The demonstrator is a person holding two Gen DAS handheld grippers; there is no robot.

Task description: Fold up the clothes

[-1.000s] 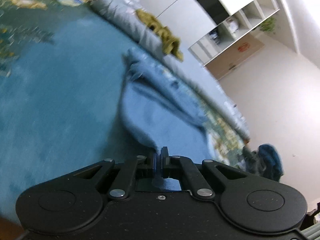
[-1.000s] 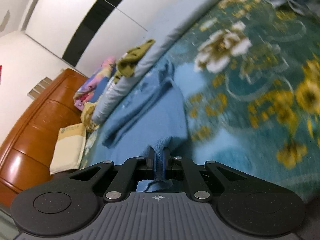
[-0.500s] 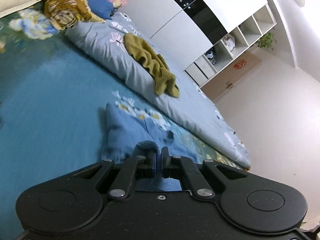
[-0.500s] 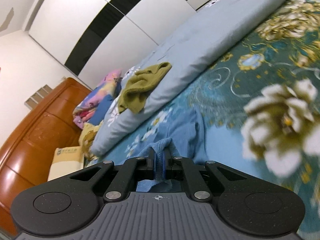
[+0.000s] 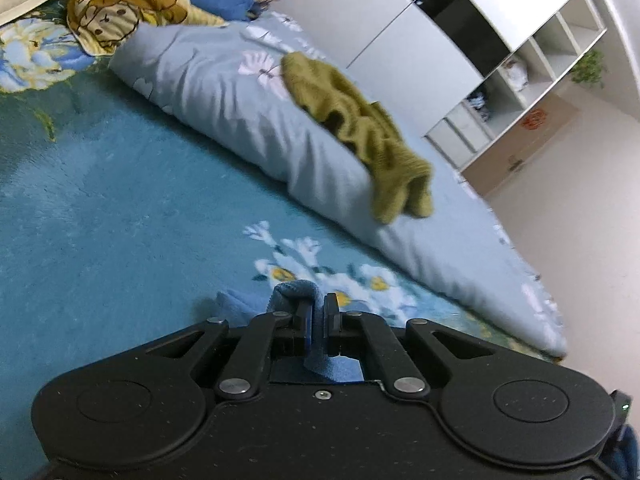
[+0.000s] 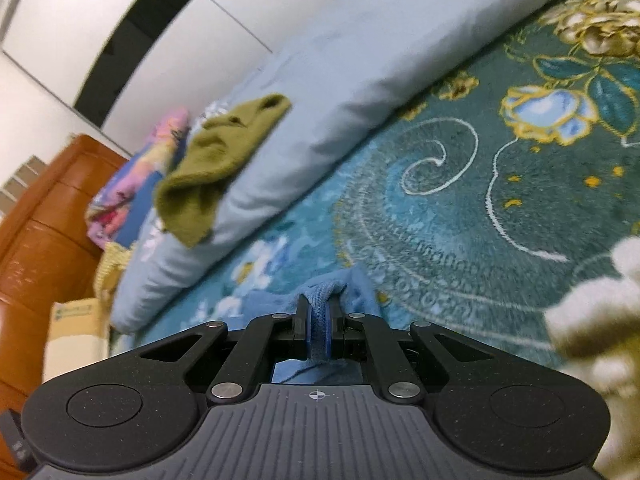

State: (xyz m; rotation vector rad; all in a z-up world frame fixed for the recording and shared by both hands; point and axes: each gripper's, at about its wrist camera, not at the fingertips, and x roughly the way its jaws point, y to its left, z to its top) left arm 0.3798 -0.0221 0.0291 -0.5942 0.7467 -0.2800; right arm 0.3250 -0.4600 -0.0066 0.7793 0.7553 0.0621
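Both jaws clenched: left gripper and right gripper each pinching blue garment over teal blanket.

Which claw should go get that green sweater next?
Neither is free: the left claw and right claw both pinch the blue cloth. The green sweater looks slightly closer to the left.
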